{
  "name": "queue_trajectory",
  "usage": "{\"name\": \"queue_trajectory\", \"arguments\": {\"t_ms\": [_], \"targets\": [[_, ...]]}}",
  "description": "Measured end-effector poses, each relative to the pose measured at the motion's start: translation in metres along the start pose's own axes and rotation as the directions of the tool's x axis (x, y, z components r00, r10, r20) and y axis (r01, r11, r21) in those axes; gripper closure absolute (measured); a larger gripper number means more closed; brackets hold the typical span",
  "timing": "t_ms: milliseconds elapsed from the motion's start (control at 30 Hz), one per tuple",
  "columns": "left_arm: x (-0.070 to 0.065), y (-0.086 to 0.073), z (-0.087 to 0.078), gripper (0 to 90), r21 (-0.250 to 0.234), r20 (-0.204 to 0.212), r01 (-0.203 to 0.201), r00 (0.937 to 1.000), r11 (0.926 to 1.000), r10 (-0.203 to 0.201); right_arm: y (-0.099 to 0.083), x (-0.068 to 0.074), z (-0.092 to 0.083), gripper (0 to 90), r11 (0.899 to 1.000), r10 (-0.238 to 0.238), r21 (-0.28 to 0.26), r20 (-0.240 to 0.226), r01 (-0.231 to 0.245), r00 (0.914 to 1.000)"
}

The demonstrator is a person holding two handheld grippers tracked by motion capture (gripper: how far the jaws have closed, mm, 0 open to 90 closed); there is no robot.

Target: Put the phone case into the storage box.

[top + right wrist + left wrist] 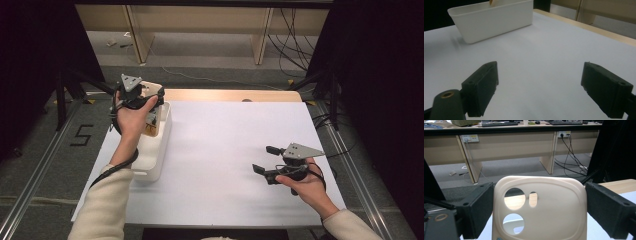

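Phone case, cream, standing upright, being clamped in left gripper above white bin; right gripper hovering with jaws apart over white table, nothing obstructing

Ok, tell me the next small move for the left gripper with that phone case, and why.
Probably lower it. The left gripper holds the cream phone case by its two edges, upright above the white bin at the table's left side. The case looks clear of the bin's walls, so easing it down inside before opening the jaws seems the safest next step. The right gripper rests open and apart.
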State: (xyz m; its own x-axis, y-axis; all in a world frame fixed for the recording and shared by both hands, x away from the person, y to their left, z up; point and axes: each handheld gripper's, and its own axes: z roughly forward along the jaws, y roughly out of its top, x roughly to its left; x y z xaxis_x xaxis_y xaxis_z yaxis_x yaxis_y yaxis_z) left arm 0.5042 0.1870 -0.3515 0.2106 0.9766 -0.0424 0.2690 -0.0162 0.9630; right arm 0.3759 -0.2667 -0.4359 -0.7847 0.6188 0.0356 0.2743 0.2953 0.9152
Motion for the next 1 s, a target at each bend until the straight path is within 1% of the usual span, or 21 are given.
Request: {"name": "queue_trajectory", "arguments": {"t_ms": [200, 1000], "targets": [[0.0008, 0.0002, 0.0011, 11.0, 0.001, 0.000, 0.005, 1.0000, 1.0000, -0.005, 0.0000, -0.0002, 0.0003, 15.5, 1.000, 0.001, 0.000, -0.001, -0.001, 1.0000], [-0.0058, 0.0011, 0.0075, 11.0, 0.005, 0.009, 0.000, 1.0000, 1.0000, 0.000, 0.0003, -0.0004, 0.0010, 15.5, 1.000, 0.001, 0.002, -0.003, -0.001, 1.0000]]}}
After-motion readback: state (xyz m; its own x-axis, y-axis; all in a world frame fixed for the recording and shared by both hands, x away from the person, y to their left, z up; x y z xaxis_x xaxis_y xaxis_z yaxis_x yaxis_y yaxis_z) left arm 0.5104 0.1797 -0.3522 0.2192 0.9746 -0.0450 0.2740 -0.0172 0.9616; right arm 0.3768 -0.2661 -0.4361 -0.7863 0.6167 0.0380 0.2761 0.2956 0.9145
